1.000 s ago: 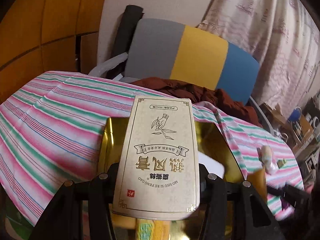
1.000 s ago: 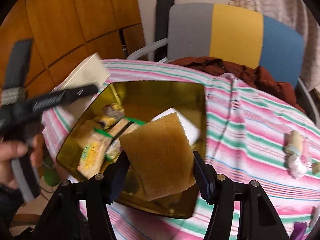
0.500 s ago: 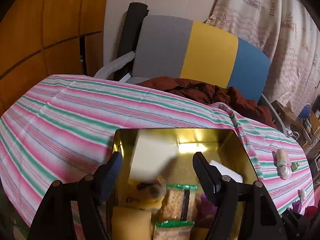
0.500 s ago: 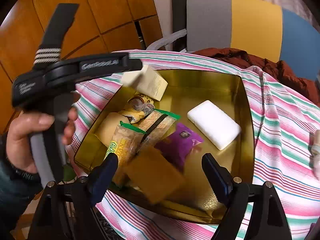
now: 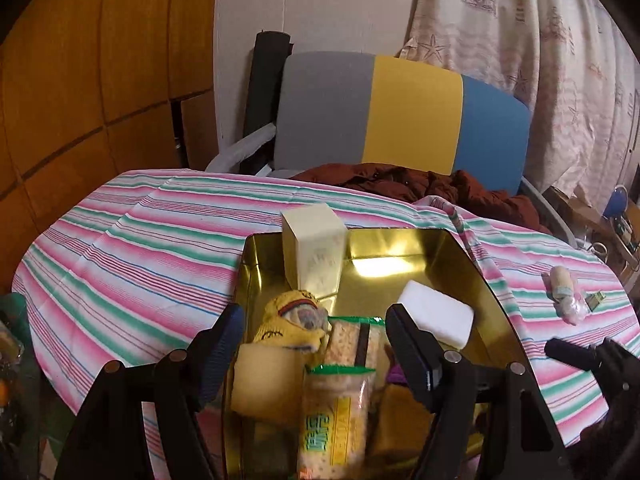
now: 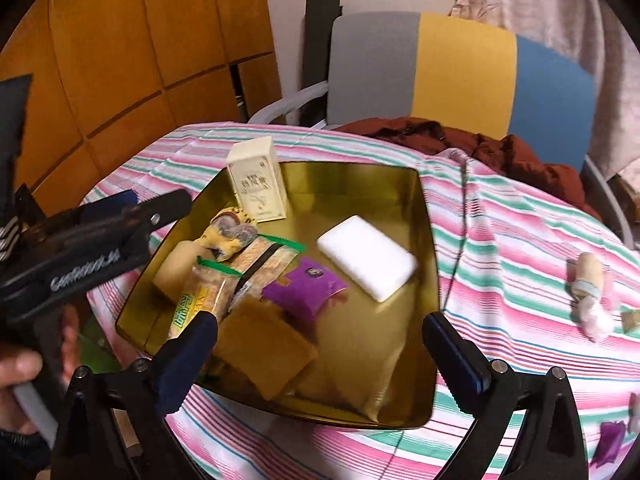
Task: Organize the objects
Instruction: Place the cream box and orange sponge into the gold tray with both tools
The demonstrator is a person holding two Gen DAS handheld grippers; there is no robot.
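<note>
Striped pink-green tablecloth [image 6: 520, 240] on a round table, tri-colour chair [image 5: 400, 120] behind it with a dark red garment [image 5: 420, 188], wood panelling [image 6: 120, 40] left, curtain [image 5: 540, 60] right. Gold tin [image 6: 424, 208] holds the cream box [image 6: 258, 178] standing upright at its far-left corner, white block [image 6: 368, 262], purple packet [image 6: 306, 288], cracker packs [image 5: 336, 412], brown pad [image 6: 264, 346]. Both grippers [image 5: 314, 340] [image 6: 320, 344] hover with jaws apart, empty. Only the right view shows the hand [image 6: 20, 368] on the left tool.

Left wrist view low and close over the gold tray [image 5: 460, 248], right wrist view higher, both facing the chair [image 6: 460, 68]
</note>
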